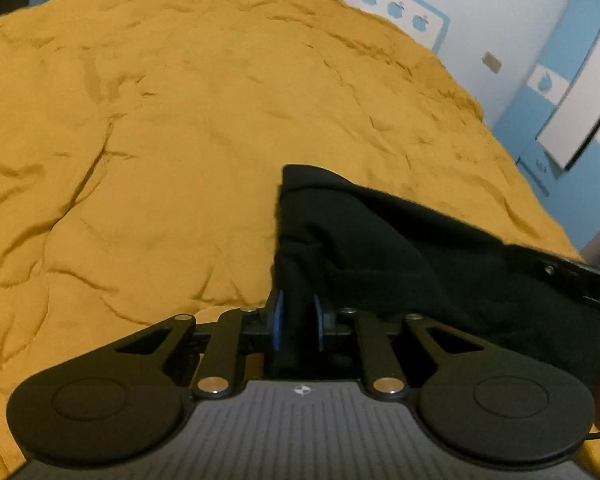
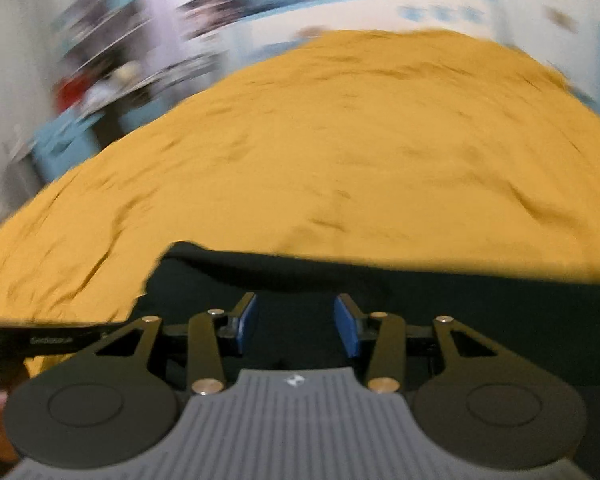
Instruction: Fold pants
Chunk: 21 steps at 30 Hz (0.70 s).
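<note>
Black pants (image 1: 380,240) lie on a mustard-yellow bedspread (image 1: 180,120), running from the middle of the left wrist view to its right edge. My left gripper (image 1: 298,314) is shut on a bunched edge of the pants, and dark cloth fills the narrow gap between its blue pads (image 1: 278,320). In the blurred right wrist view the pants (image 2: 460,304) spread across the lower half. My right gripper (image 2: 296,320) stands open just above them, with its blue pads (image 2: 246,320) wide apart and not pressing on the cloth.
The wrinkled bedspread (image 2: 340,140) stretches far ahead and to the left. A white and blue wall (image 1: 480,8) and a blue cabinet (image 1: 560,80) border the bed on the right. Blurred shelves (image 2: 112,60) stand at the far left. The other gripper's body (image 1: 580,280) shows at the right edge.
</note>
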Available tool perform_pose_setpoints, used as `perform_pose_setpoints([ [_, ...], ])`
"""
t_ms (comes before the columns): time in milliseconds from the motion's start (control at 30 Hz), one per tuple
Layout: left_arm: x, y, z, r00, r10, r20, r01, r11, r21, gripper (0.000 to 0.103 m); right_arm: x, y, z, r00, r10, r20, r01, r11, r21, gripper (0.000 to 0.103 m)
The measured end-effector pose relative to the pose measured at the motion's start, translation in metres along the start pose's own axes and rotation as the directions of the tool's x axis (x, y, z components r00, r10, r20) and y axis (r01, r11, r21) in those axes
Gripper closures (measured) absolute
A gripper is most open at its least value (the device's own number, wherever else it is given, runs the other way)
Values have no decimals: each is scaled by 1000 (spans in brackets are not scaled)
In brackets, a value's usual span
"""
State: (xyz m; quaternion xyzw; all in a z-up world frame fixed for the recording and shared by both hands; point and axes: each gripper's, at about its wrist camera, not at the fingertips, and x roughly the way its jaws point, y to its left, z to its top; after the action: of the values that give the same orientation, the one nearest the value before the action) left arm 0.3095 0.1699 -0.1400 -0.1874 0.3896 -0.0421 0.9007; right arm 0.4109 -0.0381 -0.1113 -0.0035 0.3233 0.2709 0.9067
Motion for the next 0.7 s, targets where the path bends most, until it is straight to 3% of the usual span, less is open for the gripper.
perform_pose_setpoints([
  [100,-3,12,6,999,-36,22,38,997,-68,87,24,27,26,995,93,-37,-99,970,-222,64],
  [200,3,17,11,998,-65,-2,64,994,-86,87,60,45,46,986,128,-108,-157,926,-343,66],
  [333,8,15,11,996,-79,-29,77,994,-77,90,103,53,60,968,158,-193,-218,912,-347,68],
  [400,8,17,12,996,-85,-37,82,993,-82,94,122,62,61,953,171,-252,-256,896,-361,81],
  [433,8,18,11,995,-88,-41,85,993,-83,96,128,66,60,948,164,-274,-263,888,-377,99],
  [467,7,19,11,995,-90,-43,86,993,-82,97,133,71,57,948,144,-285,-255,879,-402,103],
  [533,4,19,11,994,-100,-48,97,993,-72,98,132,72,61,951,149,-269,-250,884,-395,103],
  [700,-14,14,4,987,-153,-46,152,988,-28,100,116,43,84,968,200,-153,-227,955,-191,103],
])
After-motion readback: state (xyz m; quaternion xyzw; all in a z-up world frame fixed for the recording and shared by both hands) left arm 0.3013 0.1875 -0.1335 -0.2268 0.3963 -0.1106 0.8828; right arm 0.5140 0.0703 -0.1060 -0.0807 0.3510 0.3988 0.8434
